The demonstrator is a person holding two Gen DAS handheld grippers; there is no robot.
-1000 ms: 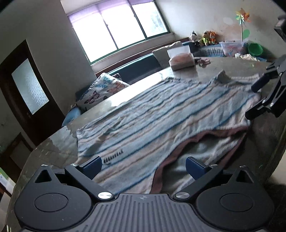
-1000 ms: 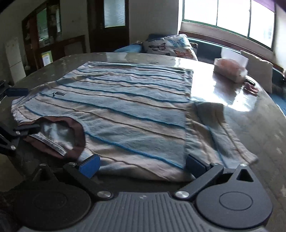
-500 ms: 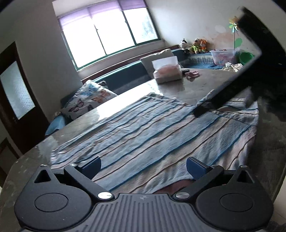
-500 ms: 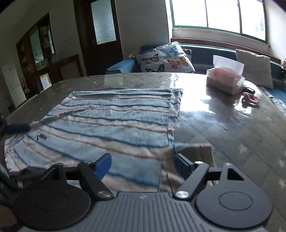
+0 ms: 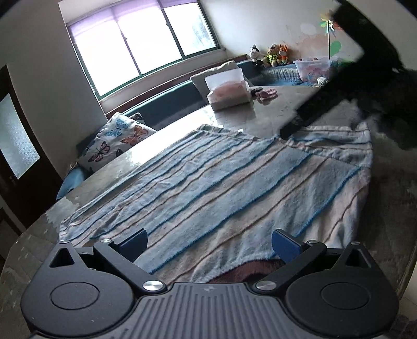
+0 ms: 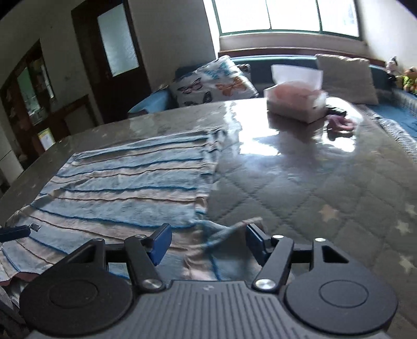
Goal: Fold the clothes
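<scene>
My right gripper (image 6: 208, 241) hangs low over the near edge of the striped shirt (image 6: 125, 187), and its jaws have just been closing; they still stand apart, with the shirt's sleeve (image 6: 221, 232) bunched between the blue pads but not yet pinched, so I hold nothing there. My left gripper (image 5: 208, 243) is spread wide over the shirt (image 5: 221, 187) as well, above its brown collar edge (image 5: 250, 271), and it grasps nothing either. The shirt lies flat on the desk (image 6: 299, 182), blue and beige stripes running across it, and fills most of the near part of the desk. In the left view, the dark shape of my right gripper (image 5: 312, 114) comes down onto the shirt's far corner. Beyond the shirt, well apart from it, a tissue box (image 6: 297, 103) stands on the desk, with a small pink thing (image 6: 338, 125) just beside the box. Past the desk, behind the shirt's far edge, a butterfly cushion (image 6: 216, 80) leans on a blue bench (image 6: 273, 64) under the window (image 6: 286, 15)
</scene>
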